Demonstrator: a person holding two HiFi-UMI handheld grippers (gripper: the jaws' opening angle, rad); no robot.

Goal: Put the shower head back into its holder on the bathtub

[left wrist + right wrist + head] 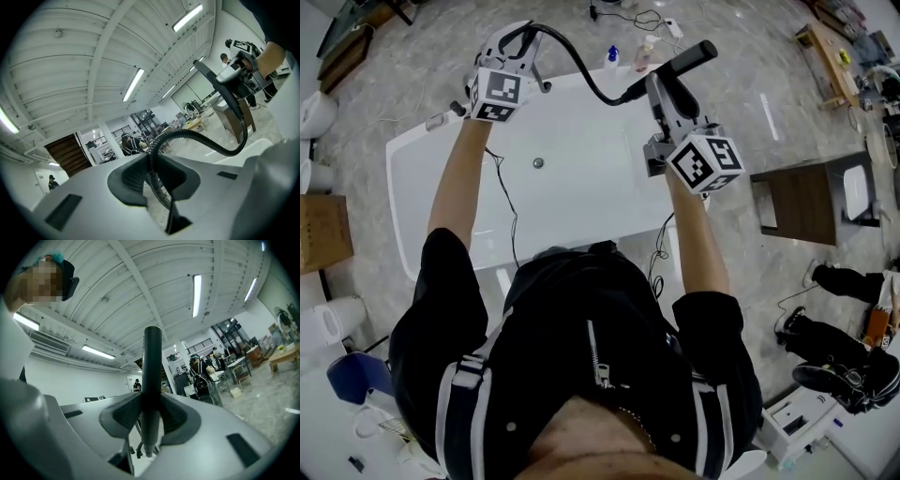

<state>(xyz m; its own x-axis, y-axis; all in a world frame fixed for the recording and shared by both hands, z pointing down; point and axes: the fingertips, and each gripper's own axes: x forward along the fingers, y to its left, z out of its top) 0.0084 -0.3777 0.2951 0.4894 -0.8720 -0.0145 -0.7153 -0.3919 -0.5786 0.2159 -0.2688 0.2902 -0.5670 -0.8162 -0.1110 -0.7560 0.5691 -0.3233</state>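
Right gripper [661,89] pinches shower head [689,56] at upper right, over bathtub [403,187]. Left gripper [514,47] pinches hose [581,73] at upper left. Risk: a tight hose tugs the head off line and it misses the holder.

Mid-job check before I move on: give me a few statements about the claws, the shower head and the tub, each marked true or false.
1. The left claw is shut on the black hose. True.
2. The right claw is empty. False: it is shut on the handle of the shower head.
3. The shower head already sits in its holder. False: the right claw holds it up in the air.
4. The hose runs from the left claw across to the shower head. True.
5. The bathtub is full of water. False: no water shows, and its drain is in plain view.
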